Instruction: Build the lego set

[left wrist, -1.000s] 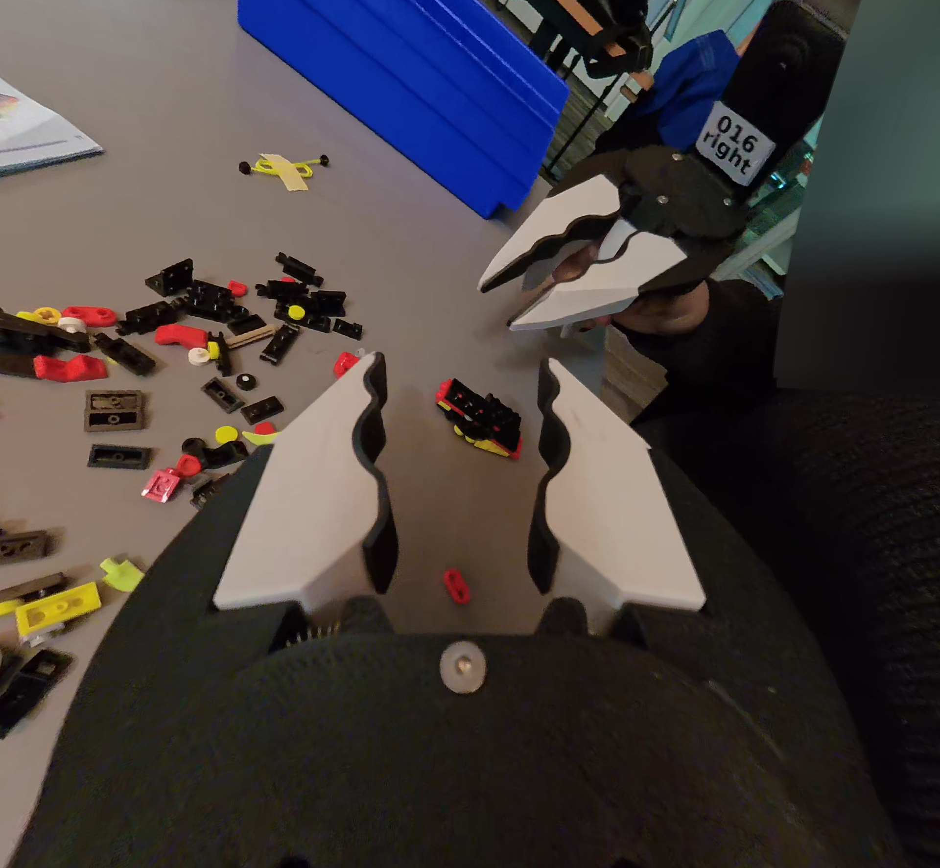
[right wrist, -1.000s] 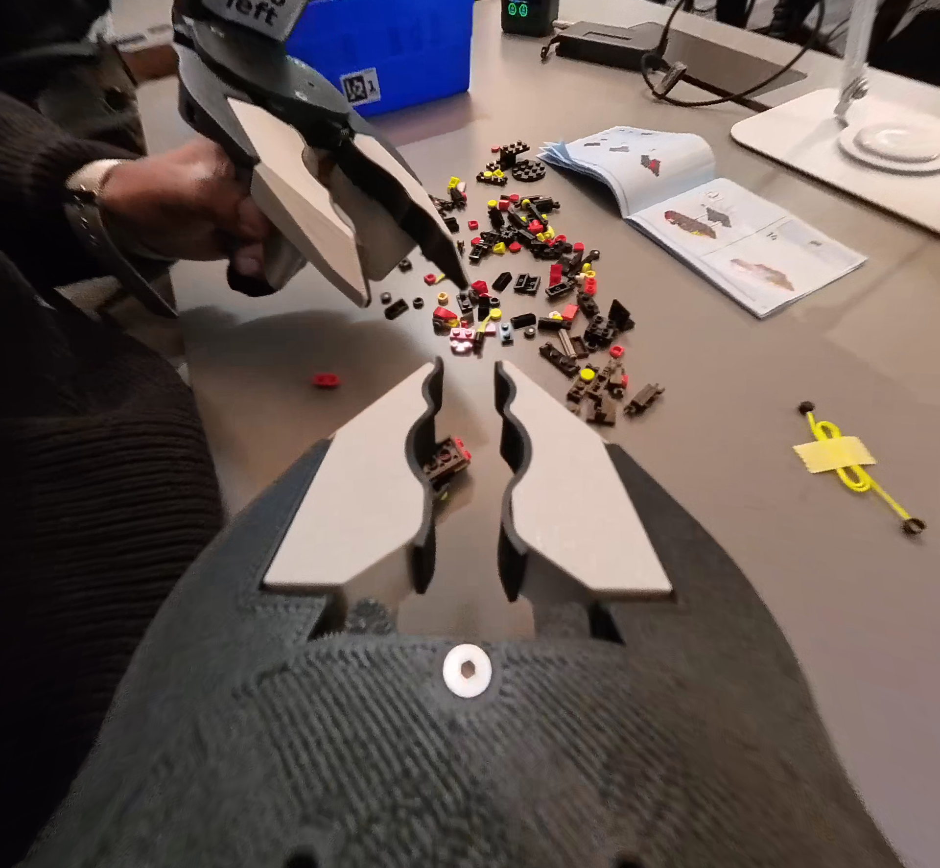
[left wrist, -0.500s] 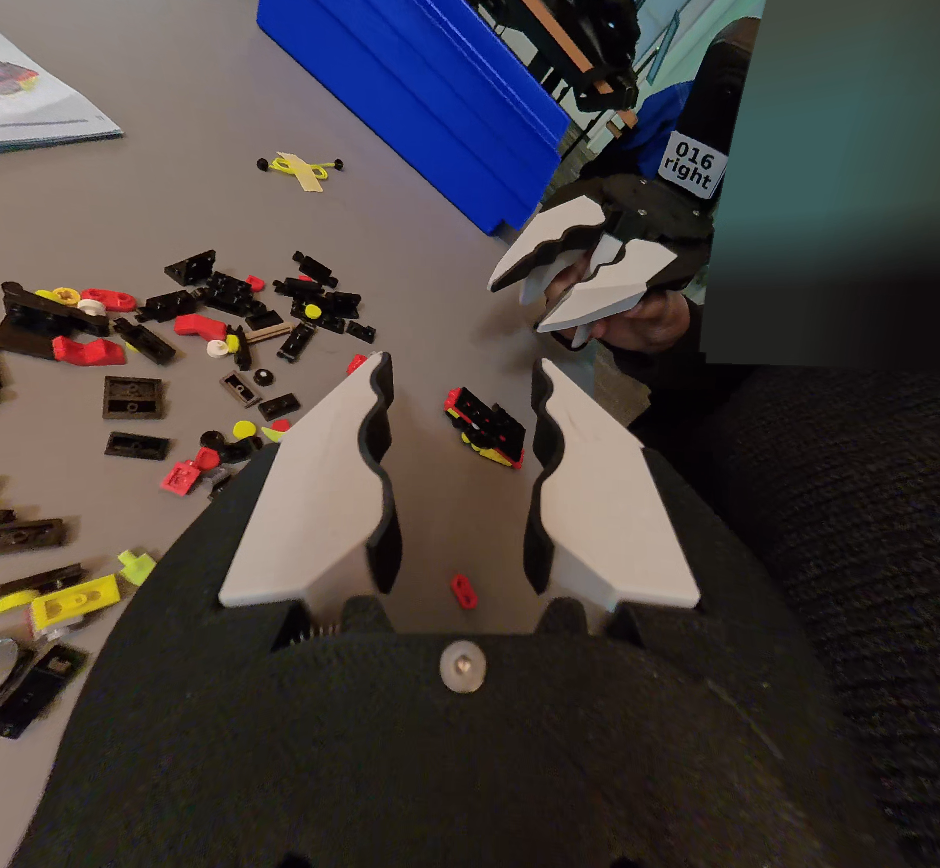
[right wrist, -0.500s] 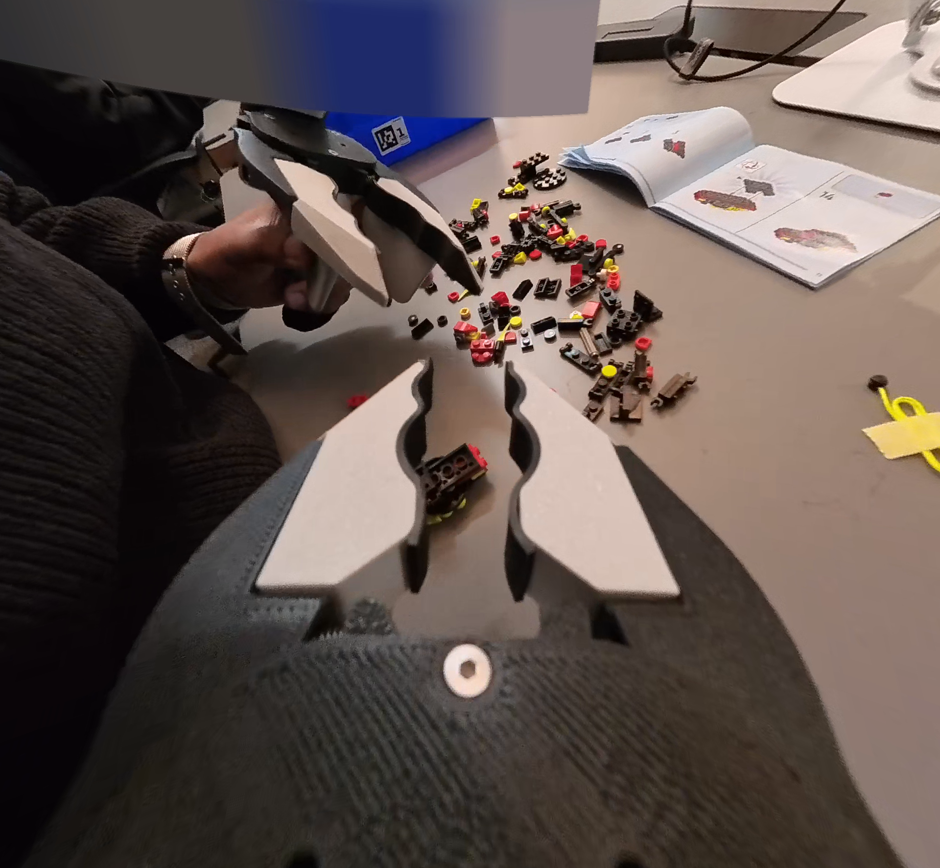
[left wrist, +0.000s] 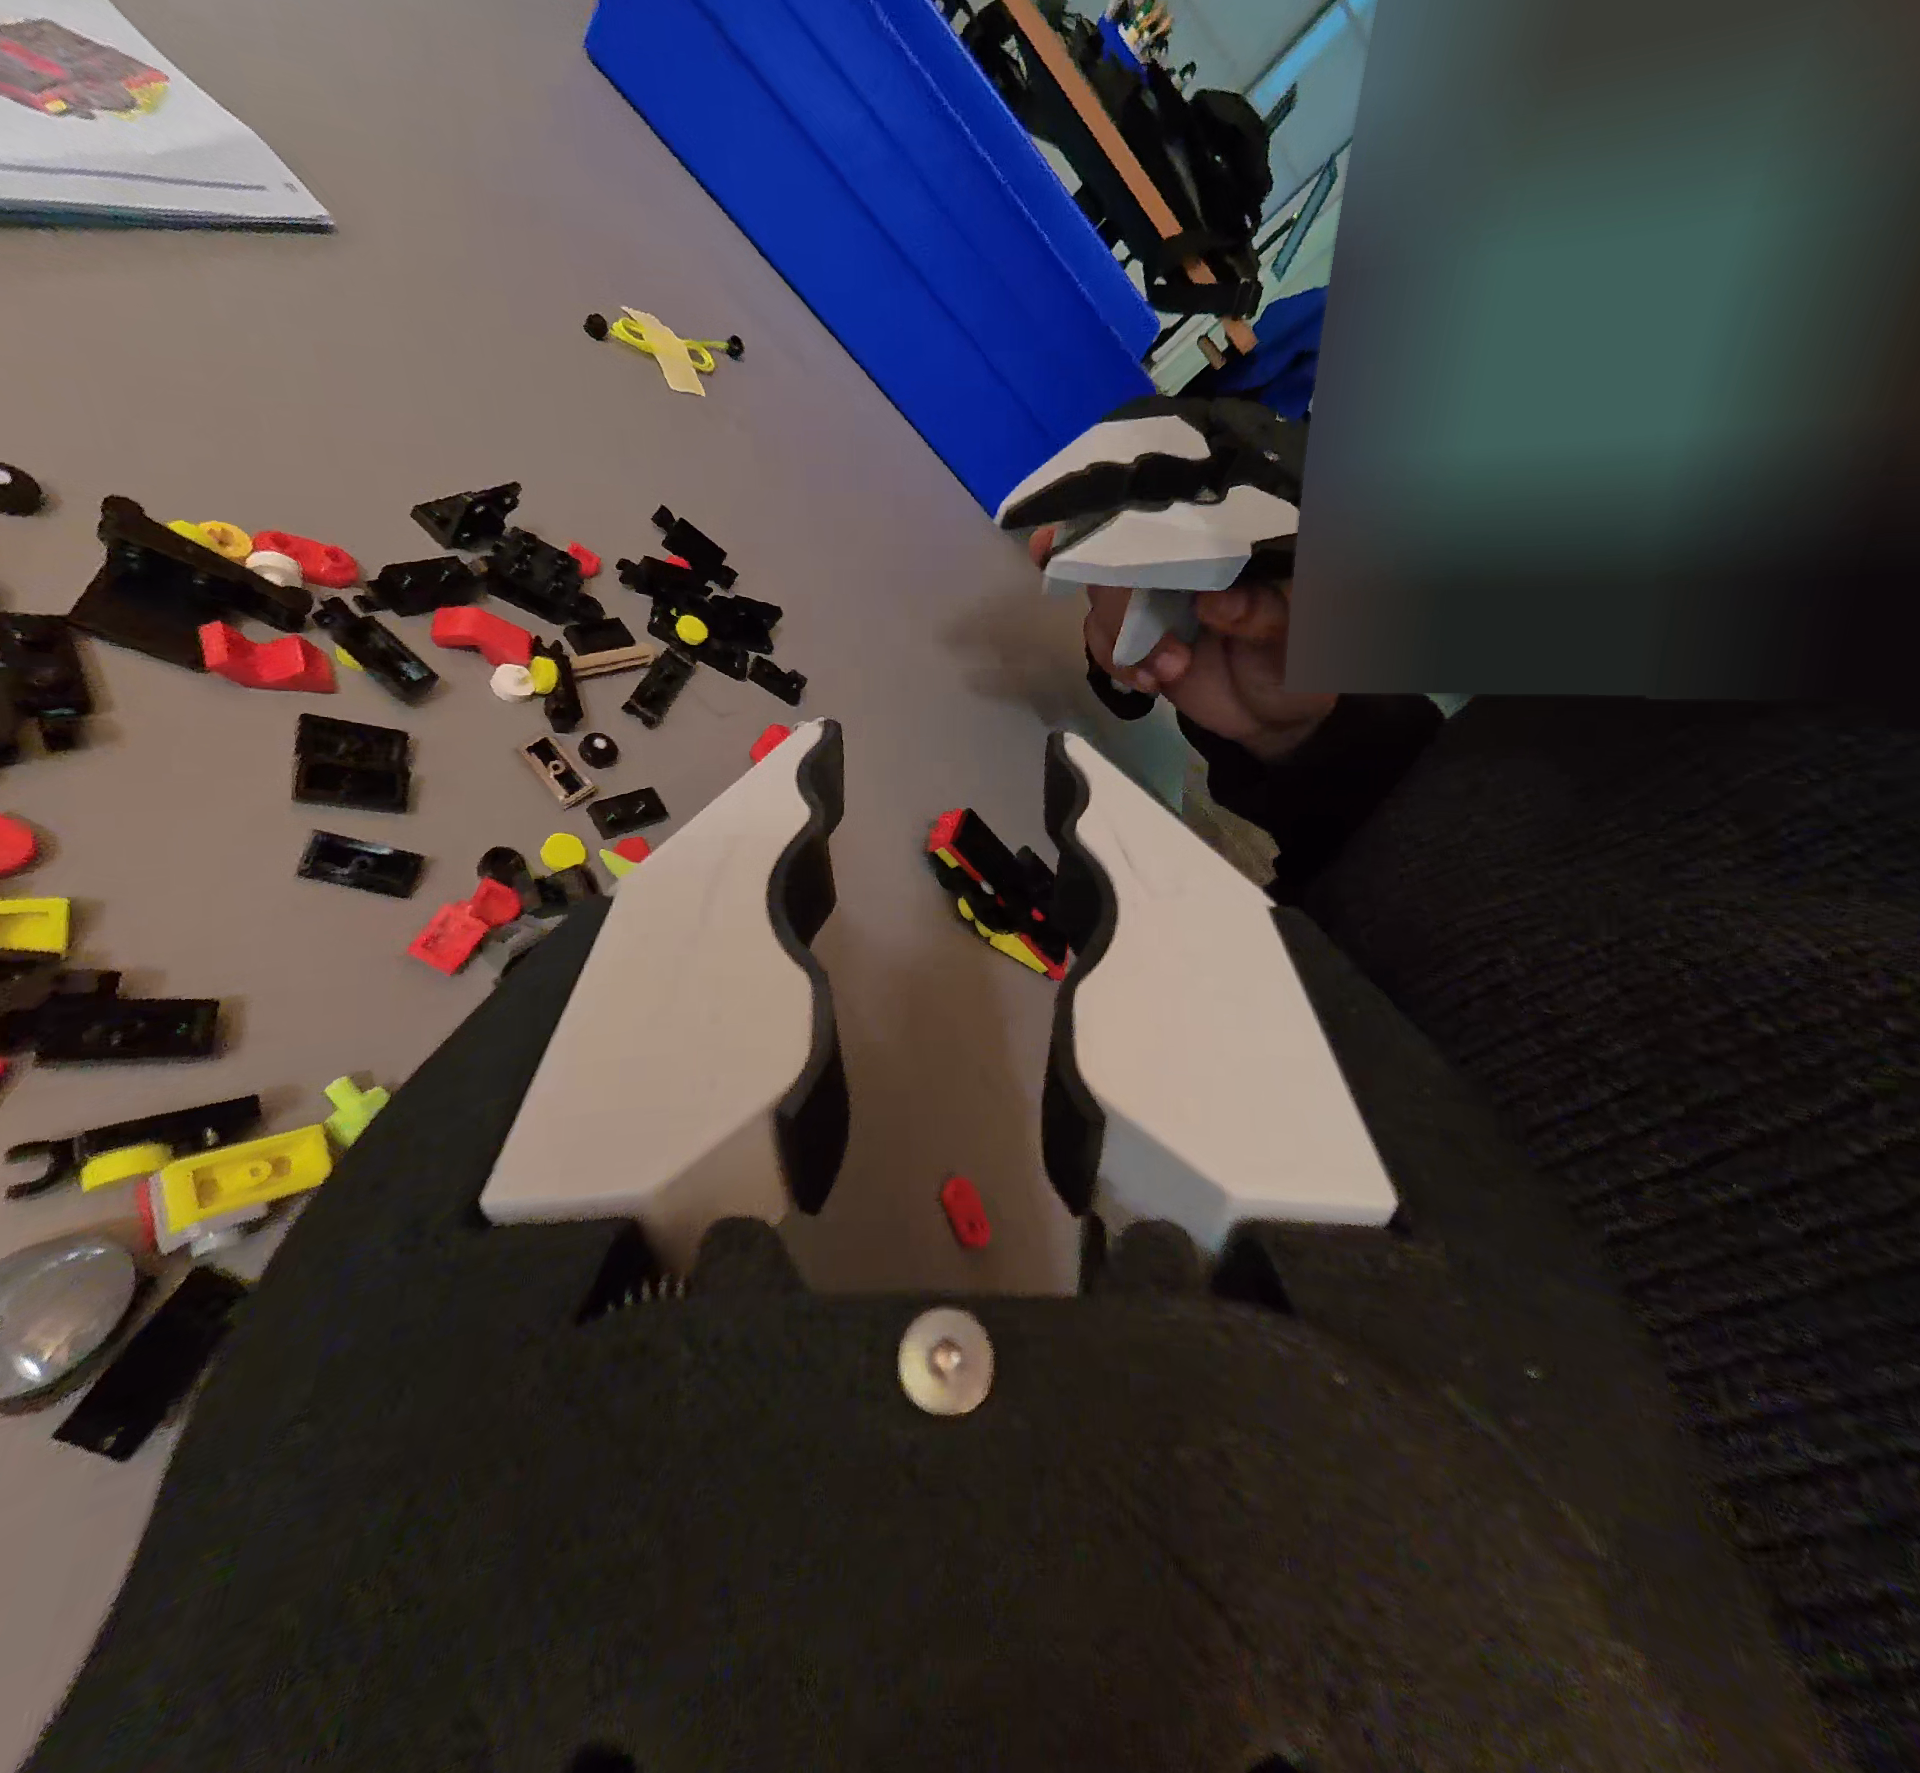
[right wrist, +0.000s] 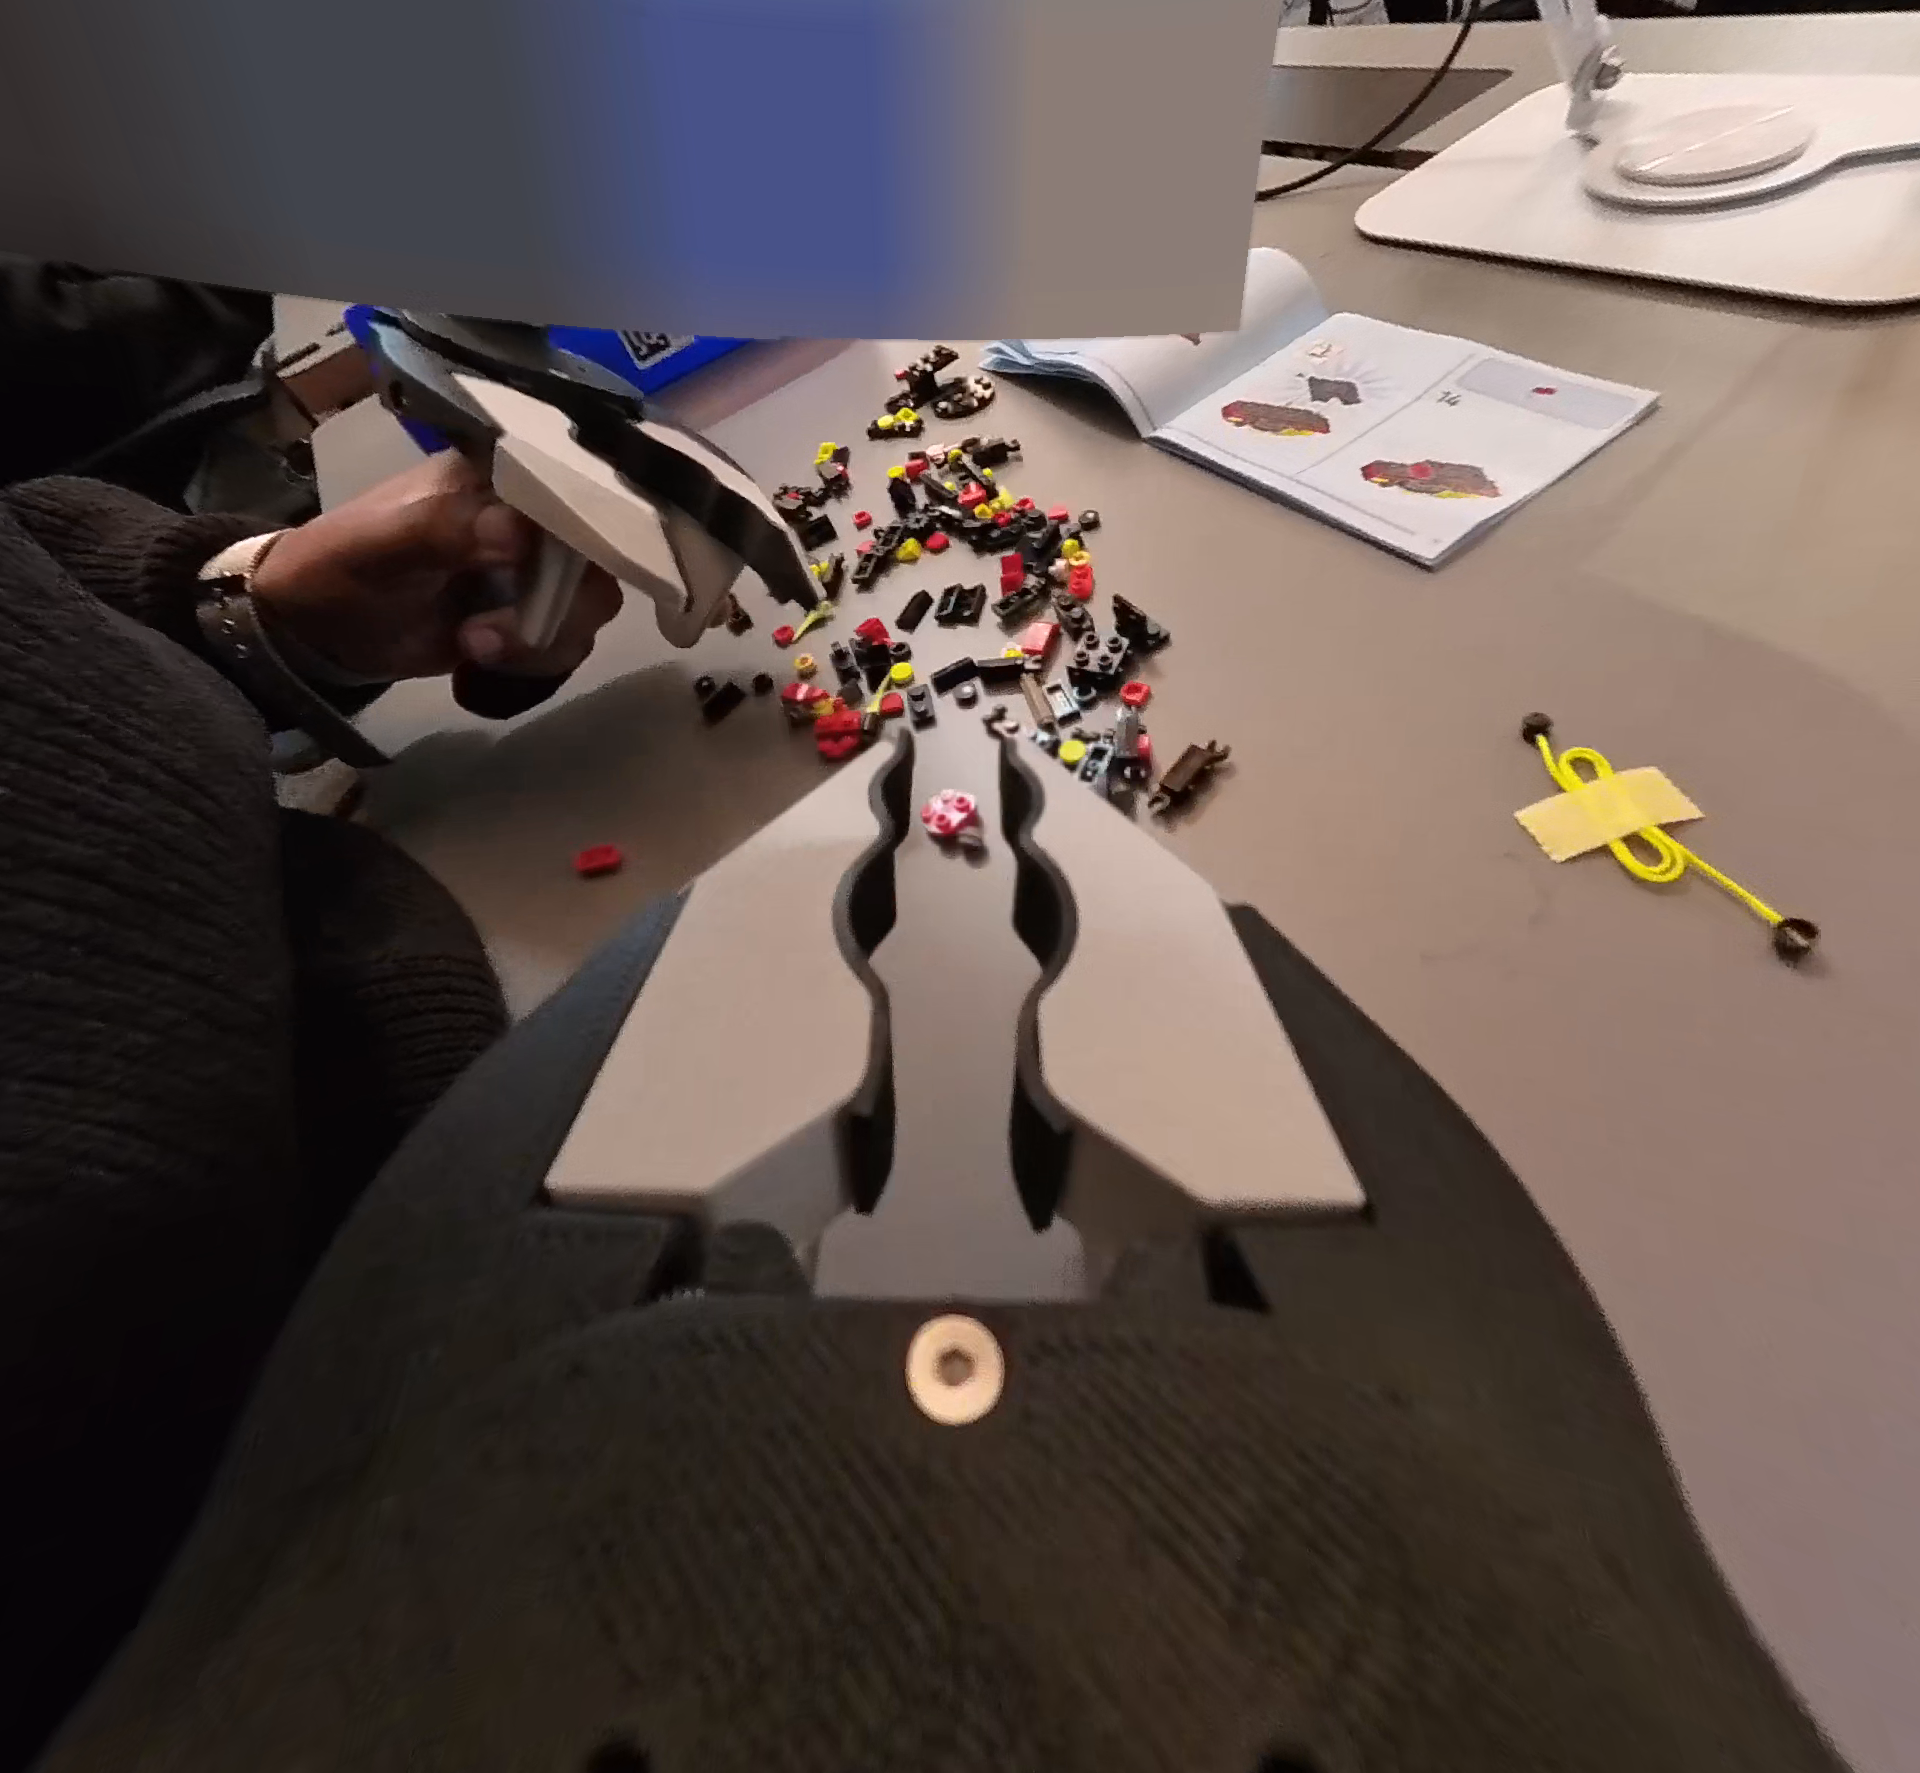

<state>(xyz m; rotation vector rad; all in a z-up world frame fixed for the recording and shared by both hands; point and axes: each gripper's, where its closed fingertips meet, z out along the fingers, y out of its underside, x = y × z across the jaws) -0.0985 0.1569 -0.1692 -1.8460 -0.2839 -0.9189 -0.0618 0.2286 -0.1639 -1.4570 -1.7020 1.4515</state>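
My left gripper (left wrist: 940,744) is open and hovers over the grey table (left wrist: 468,289). A small black, red and yellow brick assembly (left wrist: 992,887) lies on the table close beside its right finger (left wrist: 1164,944); no pad presses on it. A small red piece (left wrist: 964,1209) lies on the table below the jaws. My right gripper (right wrist: 948,744) is narrowly open and empty. A pink round piece (right wrist: 951,814) lies on the table between its fingertips, untouched. The right gripper also shows in the left wrist view (left wrist: 1132,518), and the left gripper in the right wrist view (right wrist: 748,617).
Several loose black, red and yellow bricks (left wrist: 520,643) are scattered left of the left gripper. A blue bin (left wrist: 852,134), an open booklet (right wrist: 1403,435), a yellow cord with tape (right wrist: 1621,830) and a white stand base (right wrist: 1662,185) lie around. A dark sleeve (right wrist: 156,892) is at the left. Some 9 centimetres of space lies between my two pairs of fingers.
The left jaws have narrowed without taking anything. The right gripper has drawn back from the brick assembly, which no longer shows in its view; its jaws widened a little, then narrowed on nothing.
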